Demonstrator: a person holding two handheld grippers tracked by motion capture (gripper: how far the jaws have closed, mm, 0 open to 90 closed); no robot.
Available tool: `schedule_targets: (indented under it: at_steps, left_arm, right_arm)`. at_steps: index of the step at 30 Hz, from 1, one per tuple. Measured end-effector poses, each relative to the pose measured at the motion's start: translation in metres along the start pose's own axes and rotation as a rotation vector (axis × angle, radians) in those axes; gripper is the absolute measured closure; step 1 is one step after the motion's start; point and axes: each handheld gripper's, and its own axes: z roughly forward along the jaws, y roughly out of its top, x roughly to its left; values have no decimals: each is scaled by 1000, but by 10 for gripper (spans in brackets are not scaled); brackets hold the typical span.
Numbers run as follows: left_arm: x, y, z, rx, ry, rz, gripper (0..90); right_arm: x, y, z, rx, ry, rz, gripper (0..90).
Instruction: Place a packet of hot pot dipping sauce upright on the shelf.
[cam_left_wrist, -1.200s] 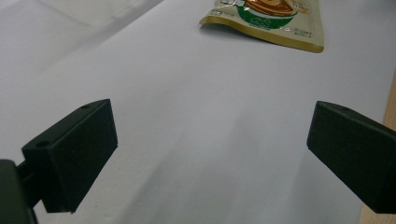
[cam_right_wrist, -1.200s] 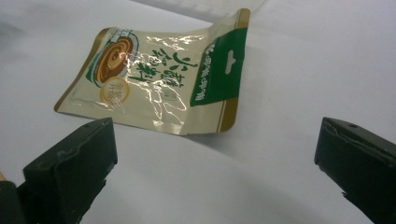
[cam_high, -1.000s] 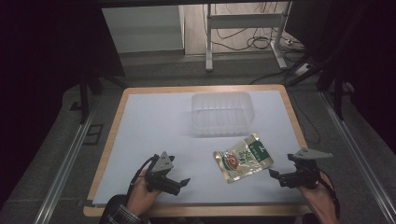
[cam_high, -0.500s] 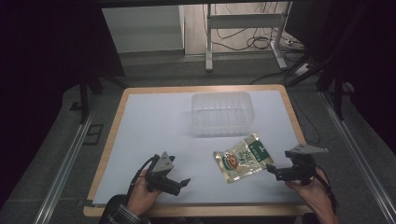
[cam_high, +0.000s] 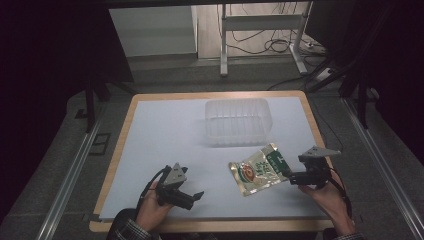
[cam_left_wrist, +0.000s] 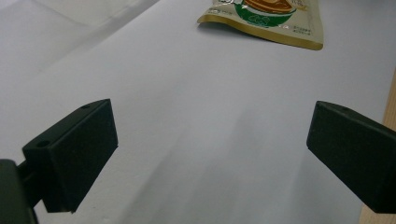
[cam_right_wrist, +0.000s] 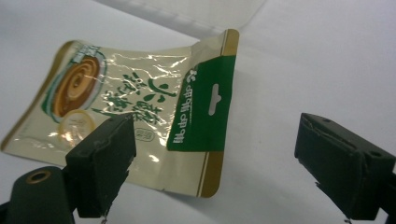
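Observation:
A gold and green snack pouch (cam_high: 257, 169) lies flat on the white table (cam_high: 170, 135), right of centre near the front. My right gripper (cam_high: 289, 175) is open at the pouch's green header end (cam_right_wrist: 203, 107), with its jaws spread to either side of that edge and nothing gripped. One black finger (cam_right_wrist: 105, 161) overlaps the pouch's lower edge in the right gripper view. My left gripper (cam_high: 195, 197) is open near the front left, low over bare table. Its view shows the pouch's bottom end (cam_left_wrist: 264, 21) farther off.
A clear plastic tub (cam_high: 236, 120) stands upright behind the pouch, toward the table's far middle. The wooden table edge (cam_high: 210, 226) runs along the front by both hands. Metal rails flank the table, and cables lie on the floor beyond.
My right gripper has moved left toward the pouch, and its jaws now straddle the green header end. The left gripper has stayed where it was.

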Motion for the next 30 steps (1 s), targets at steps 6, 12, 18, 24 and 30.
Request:
schedule_targets:
  at_steps: [6,12,18,24,30]
  left_arm:
    - [0,0,0,2,1,3,17]
    - [-1,0,1,4,5,8,17]
    - [-1,0,1,4,4,9,18]
    - [-1,0,1,5,5,11,19]
    - [-2,0,1,7,4,13,19]
  right_arm:
    - [0,4,11,34,-1,-22,206]
    - [-2,8,23,78,23,-2,245]
    - [-6,10,39,135,48,6,226]
    - [-7,15,46,152,69,-5,390]
    - [-1,20,51,167,84,-47,539]
